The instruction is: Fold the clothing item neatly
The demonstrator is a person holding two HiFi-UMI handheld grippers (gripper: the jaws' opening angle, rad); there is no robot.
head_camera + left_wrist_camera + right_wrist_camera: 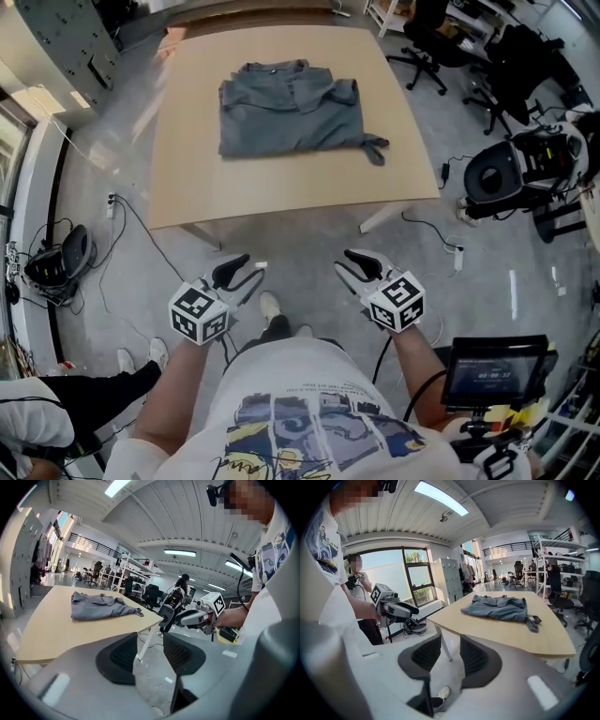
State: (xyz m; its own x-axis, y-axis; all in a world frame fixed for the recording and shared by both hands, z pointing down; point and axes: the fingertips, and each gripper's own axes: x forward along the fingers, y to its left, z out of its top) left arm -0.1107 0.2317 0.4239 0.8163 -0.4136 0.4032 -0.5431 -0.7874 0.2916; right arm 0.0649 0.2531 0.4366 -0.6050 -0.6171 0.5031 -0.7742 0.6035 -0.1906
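A grey garment [291,108] lies folded into a rough rectangle on the far half of the light wooden table [281,192], with a strap end sticking out at its right. Both grippers hang over the floor, short of the table's near edge and well away from the garment. My left gripper [251,266] is open with nothing between its dark pads. My right gripper [343,262] is open and empty too. From the left gripper view the garment [98,606] lies far ahead to the left. In the right gripper view the garment [499,607] lies ahead to the right.
Office chairs [427,47] stand beyond the table's right corner, and a black machine [492,173] sits on the floor at the right. Cables and a dark device [61,258] lie at the left. A small screen [492,370] is near my right arm. A second person's legs [66,398] show at the lower left.
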